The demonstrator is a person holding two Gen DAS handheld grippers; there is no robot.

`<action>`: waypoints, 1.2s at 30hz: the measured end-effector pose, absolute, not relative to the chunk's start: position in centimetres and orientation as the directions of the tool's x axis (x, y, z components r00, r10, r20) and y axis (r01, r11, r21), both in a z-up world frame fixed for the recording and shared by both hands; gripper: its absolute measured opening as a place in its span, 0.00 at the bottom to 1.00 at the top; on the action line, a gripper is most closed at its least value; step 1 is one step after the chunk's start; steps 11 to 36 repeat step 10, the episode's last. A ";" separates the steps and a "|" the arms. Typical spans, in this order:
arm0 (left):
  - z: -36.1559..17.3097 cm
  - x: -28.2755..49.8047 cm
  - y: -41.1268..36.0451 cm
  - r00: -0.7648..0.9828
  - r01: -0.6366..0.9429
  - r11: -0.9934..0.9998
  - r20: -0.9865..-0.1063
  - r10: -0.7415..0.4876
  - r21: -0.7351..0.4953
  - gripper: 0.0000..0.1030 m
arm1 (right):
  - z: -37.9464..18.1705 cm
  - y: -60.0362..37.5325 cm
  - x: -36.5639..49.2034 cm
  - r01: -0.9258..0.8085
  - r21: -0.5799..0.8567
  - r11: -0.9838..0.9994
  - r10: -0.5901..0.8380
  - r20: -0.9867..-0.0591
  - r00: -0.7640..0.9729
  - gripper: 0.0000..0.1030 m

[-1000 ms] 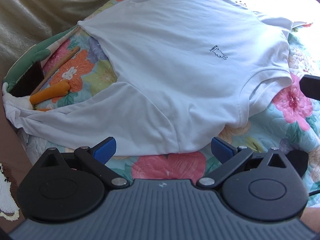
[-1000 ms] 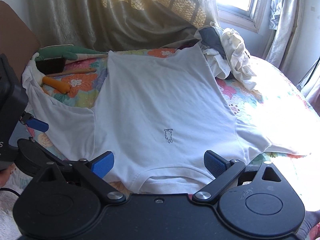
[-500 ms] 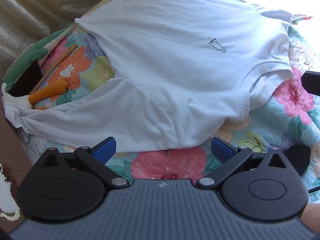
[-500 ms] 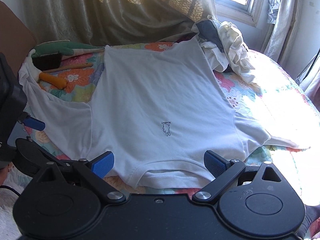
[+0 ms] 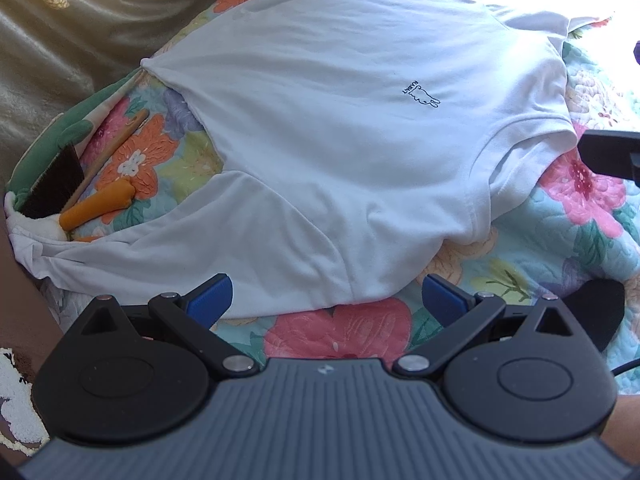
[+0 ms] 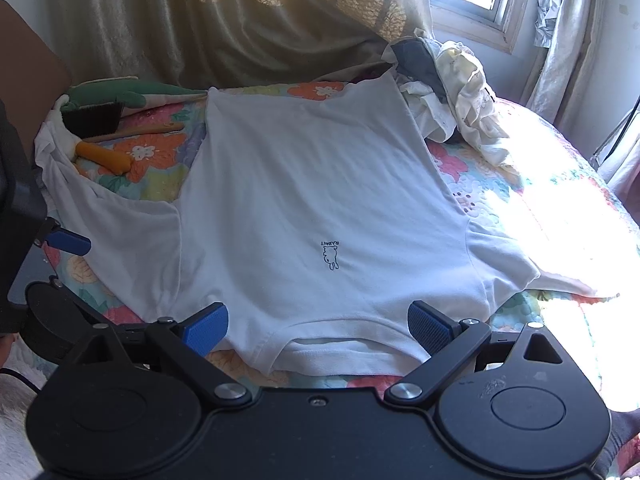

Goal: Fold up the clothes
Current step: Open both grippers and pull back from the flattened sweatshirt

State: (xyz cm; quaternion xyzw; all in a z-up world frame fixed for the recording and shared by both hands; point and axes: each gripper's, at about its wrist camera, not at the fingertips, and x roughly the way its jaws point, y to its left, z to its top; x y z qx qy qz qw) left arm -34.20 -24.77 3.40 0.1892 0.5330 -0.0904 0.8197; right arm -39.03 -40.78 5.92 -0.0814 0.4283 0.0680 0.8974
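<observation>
The white short-sleeved cotton T-shirt with a small dark rabbit print on its chest lies spread front-up on the bed, collar toward the near edge and hem toward the curtain, with both sleeves extended sideways. It rests on the quilted floral bedspread. The left claw is released, its blue pads spread wide and empty, poised just off the shoulder and sleeve seam on that side without touching cloth. The right claw is likewise released and empty, straddling the ribbed neckline from just in front of it. The step in hand appears to be the first grasp before a fold. To execute it well, lower each claw onto a single defined edge: the shoulder seam for the left, the collar or opposite shoulder for the right. Close on both fabric layers together, since catching only the top layer would let the shirt separate on lifting. Keep the two grasp points level so the fold line runs straight through the body. The far sleeve of the left side drapes over the bed edge and should be drawn in first. An orange carrot-shaped soft toy, a dark-bristled wooden-handled brush and a heap of crumpled unfolded garments lie near the shirt; keep the fold path clear of them.
</observation>
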 end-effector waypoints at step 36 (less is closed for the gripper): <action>3.2 -34.1 -24.6 0.406 0.349 0.914 -0.913 0.052 0.208 1.00 | 6.0 -40.8 -38.9 -0.180 -0.098 0.979 0.039 -0.771 0.635 0.96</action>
